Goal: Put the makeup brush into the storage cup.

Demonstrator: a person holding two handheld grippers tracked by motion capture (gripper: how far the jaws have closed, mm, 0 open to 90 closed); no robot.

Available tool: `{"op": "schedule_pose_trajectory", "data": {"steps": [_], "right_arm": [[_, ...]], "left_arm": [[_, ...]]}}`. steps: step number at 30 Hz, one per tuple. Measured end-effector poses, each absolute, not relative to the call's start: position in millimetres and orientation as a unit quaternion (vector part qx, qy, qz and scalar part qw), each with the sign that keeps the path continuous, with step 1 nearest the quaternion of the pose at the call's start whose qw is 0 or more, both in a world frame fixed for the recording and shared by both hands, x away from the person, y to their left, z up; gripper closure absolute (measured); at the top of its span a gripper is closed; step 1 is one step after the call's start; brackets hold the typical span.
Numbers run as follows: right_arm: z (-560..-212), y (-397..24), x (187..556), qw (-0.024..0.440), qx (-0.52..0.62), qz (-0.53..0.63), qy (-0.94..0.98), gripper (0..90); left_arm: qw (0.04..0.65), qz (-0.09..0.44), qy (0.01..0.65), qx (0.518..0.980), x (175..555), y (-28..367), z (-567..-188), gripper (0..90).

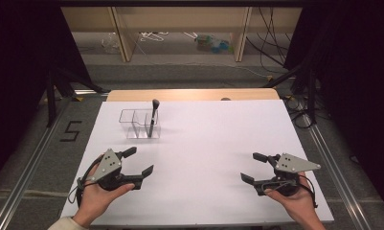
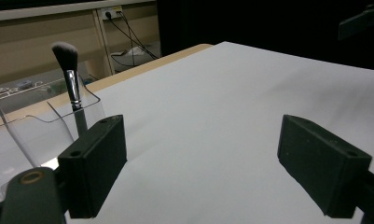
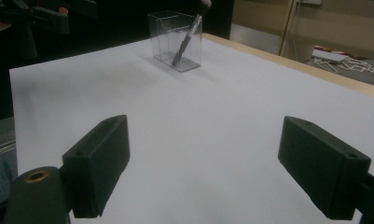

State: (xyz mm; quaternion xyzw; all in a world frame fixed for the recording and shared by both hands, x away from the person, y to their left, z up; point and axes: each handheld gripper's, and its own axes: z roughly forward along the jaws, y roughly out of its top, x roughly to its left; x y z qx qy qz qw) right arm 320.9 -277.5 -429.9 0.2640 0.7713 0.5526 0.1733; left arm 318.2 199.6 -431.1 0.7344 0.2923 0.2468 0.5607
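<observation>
White sheet [image 1: 204, 158] covers the table top across the middle of the high view; a strip of bare wooden table edge [image 1: 194, 94] shows along its far side.

Clear plastic organiser [image 1: 138, 123], divided into compartments, stands on the sheet in the upper left of centre of the high view. In the left gripper view it sits at the left edge, partly behind that gripper's own jaw; in the right gripper view it sits at the upper middle.

Makeup brush [image 1: 153, 117], dark handle, silver ferrule, soft bristle head uppermost, stands in the organiser's rightmost compartment as the high view has it, leaning slightly, its head clear of the rim.

Left gripper [image 1: 134, 163], lower left of the high view, held in the person's left hand [image 1: 101, 199]. Jaws spread wide, nothing between them, bare sheet under the gap. It lies near the organiser but apart from it, below it in the frame.

Right gripper [image 1: 253, 166], lower right of the high view, held in the person's right hand [image 1: 295, 201]. Jaws likewise spread wide and unloaded, pointing toward the middle of the sheet, well apart from the organiser and brush.

Grey three-cornered plates top both grippers. Floor beyond the table carries loose cables and shelving legs.
</observation>
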Motion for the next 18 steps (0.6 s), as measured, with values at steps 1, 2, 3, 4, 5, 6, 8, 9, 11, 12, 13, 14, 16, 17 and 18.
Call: {"op": "schedule_pose_trajectory", "data": {"steps": [1,2,3,4,5,6,8,9,11,12,13,14,16,17,18], "right_arm": [[-430.1,-277.6,321.1,0.174,0.265,0.552,0.771,17.4],[-430.8,-277.4,322.4,0.175,0.26,0.558,0.769,17.4],[-430.7,-277.9,322.5,0.174,0.26,0.556,0.77,17.4],[-430.9,-278.1,322.7,0.174,0.26,0.556,0.77,17.4],[-431.0,-277.8,321.9,0.168,0.266,0.554,0.77,17.4],[-431.3,-277.5,321.6,0.163,0.27,0.554,0.77,17.4],[-430.4,-279.2,321.4,0.169,0.273,0.545,0.775,17.4],[-430.6,-279.4,321.7,0.166,0.273,0.545,0.775,17.4],[-430.7,-279.9,321.9,0.168,0.275,0.545,0.774,17.4],[-431.3,-280.2,323.7,0.177,0.269,0.55,0.771,17.4],[-431.0,-280.7,323.4,0.178,0.272,0.546,0.772,17.4],[-430.9,-280.8,323.0,0.175,0.277,0.544,0.772,17.4],[-431.0,-280.9,323.2,0.174,0.279,0.545,0.771,17.4],[-431.0,-281.0,323.2,0.175,0.279,0.545,0.771,17.4],[-431.0,-281.0,323.1,0.176,0.28,0.545,0.77,17.4]], "left_arm": [[0.564,0.245,0.292,0.733,317.6,199.2,-431.4,15.4],[0.562,0.249,0.289,0.734,316.9,199.8,-431.0,15.4],[0.562,0.247,0.291,0.734,315.9,199.8,-431.1,15.4],[0.563,0.247,0.292,0.732,314.8,200.0,-431.1,15.4],[0.564,0.251,0.284,0.734,315.2,200.9,-430.9,15.4],[0.563,0.249,0.29,0.733,313.4,200.8,-430.9,15.4],[0.567,0.251,0.283,0.732,312.7,201.6,-430.8,15.4],[0.564,0.251,0.286,0.733,311.2,202.0,-430.4,15.4],[0.563,0.254,0.283,0.734,310.6,202.8,-430.4,15.4],[0.564,0.252,0.285,0.733,310.3,202.9,-430.7,15.4],[0.564,0.251,0.285,0.733,310.3,203.1,-430.7,15.4],[0.564,0.251,0.284,0.734,310.3,203.2,-430.8,15.4],[0.564,0.25,0.283,0.734,310.0,202.9,-431.0,15.4],[0.565,0.248,0.283,0.734,309.7,202.7,-431.1,15.4],[0.565,0.247,0.285,0.734,309.4,202.5,-431.1,15.4]]}}
